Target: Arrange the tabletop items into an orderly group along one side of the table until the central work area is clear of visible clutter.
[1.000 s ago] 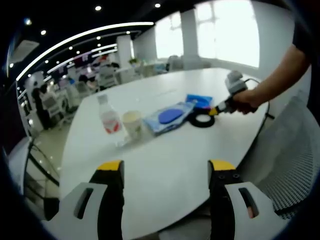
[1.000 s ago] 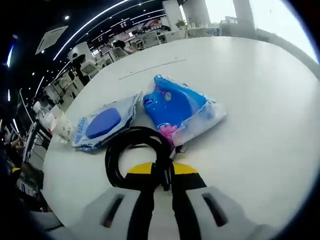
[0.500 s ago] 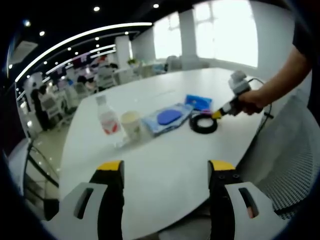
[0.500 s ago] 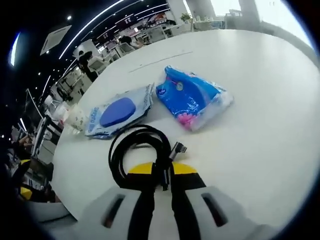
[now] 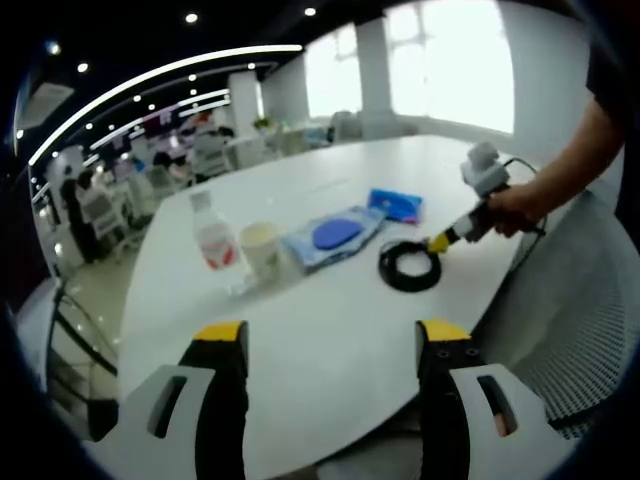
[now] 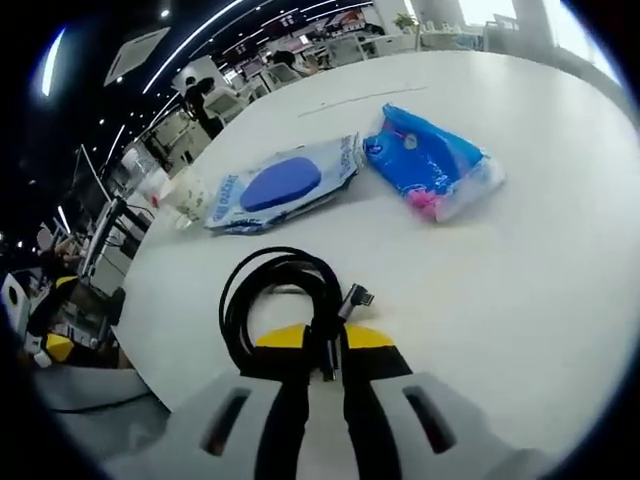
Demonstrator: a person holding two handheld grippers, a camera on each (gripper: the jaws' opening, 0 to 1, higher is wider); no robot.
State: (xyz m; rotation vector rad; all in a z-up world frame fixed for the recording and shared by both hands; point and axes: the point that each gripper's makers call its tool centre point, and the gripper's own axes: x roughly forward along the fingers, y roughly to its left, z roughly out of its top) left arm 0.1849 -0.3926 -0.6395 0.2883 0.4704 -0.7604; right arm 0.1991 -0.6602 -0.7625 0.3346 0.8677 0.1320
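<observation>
Left gripper view: far back at edge of white round table (image 5: 330, 330). Right gripper view: close, low over table; both share coiled black cable (image 5: 409, 268) (image 6: 280, 300).

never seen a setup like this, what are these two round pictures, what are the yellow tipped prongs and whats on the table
A person holds a hand tool in each hand; each tool is a two-jaw gripper carrying a fisheye camera, which makes the pictures round.

The left gripper view looks along the left gripper, whose yellow-tipped jaws stand open and hold nothing. To the right in that view, the person's hand holds the right gripper.

The right gripper view looks along the right gripper's shut jaws, which pinch a coiled black cable.

On the white round table lie a flat clear pack with a blue oval, a crinkled blue plastic packet, a pale paper cup and a clear plastic bottle with a red label. The cup and bottle stand close together.
</observation>
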